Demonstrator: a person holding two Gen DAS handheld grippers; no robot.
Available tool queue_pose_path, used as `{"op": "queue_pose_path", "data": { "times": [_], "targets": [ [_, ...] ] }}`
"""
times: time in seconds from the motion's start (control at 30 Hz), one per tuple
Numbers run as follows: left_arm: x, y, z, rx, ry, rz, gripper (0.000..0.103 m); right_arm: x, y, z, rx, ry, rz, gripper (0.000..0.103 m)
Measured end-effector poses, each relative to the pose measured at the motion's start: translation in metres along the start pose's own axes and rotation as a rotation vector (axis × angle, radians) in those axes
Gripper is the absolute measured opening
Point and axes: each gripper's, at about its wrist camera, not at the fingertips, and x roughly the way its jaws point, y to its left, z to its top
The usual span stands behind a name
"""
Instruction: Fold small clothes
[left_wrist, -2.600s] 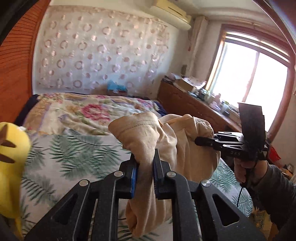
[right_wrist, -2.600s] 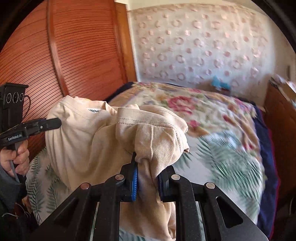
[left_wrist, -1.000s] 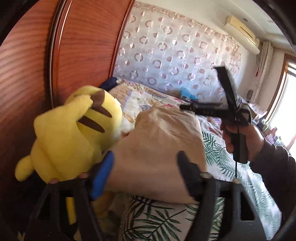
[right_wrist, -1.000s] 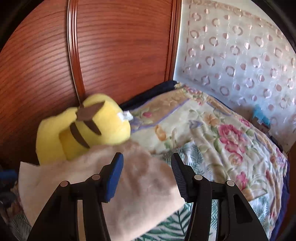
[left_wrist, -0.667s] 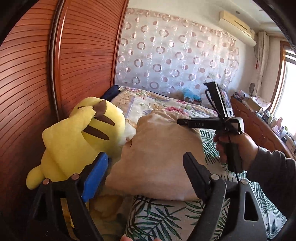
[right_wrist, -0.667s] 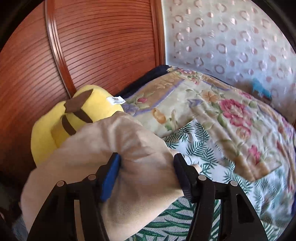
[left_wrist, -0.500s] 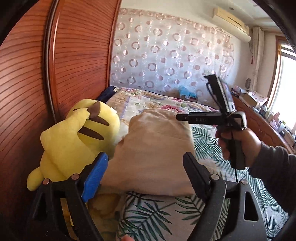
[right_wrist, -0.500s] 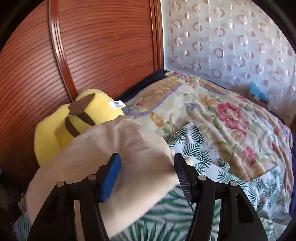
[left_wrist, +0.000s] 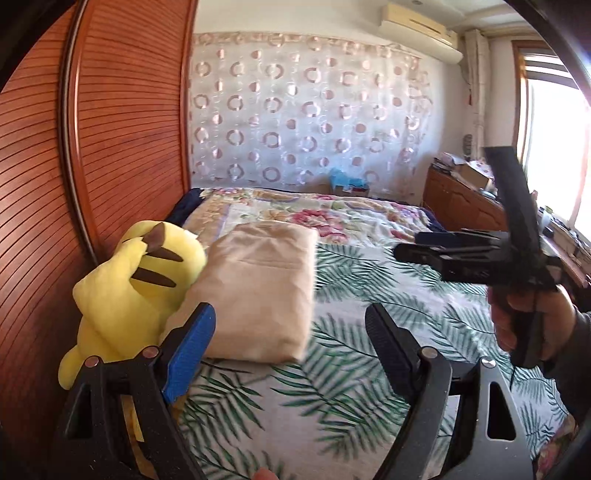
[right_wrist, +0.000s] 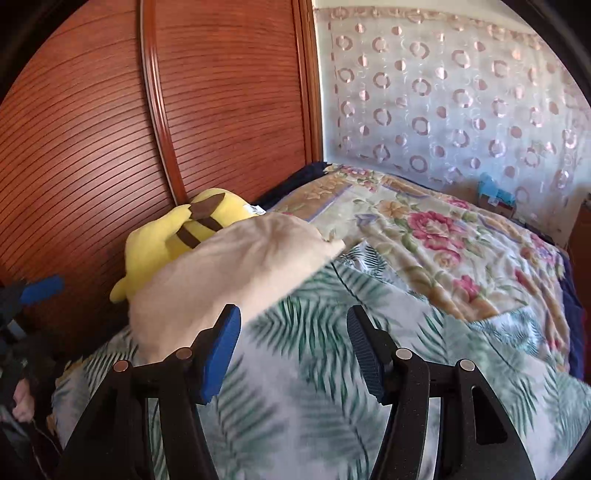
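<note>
Legible text: none in either view.

- Yellow plush toy (right_wrist: 173, 236): small white sewn-in tag at its top edge, ahead and to the left of the right tongs (right_wrist: 293, 347); any print on it is too small to read.
- Right tongs (left_wrist: 476, 258) as seen from the left wrist camera: black body, blurred, no lettering can be made out.
- Boxes (left_wrist: 472, 173) on the wooden cabinet, far ahead and to the right of the left tongs (left_wrist: 291, 350): surfaces too small and distant to tell any print.
</note>
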Motion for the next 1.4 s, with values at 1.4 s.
{"op": "queue_pose_path", "data": {
  "times": [1.4],
  "targets": [
    [-0.115,-0.154,0.016,0.13,-0.165,-0.127,0.084,-0.297,0.094,-0.146,0.199,-0.351,-0.402,0.079]
  ]
}}
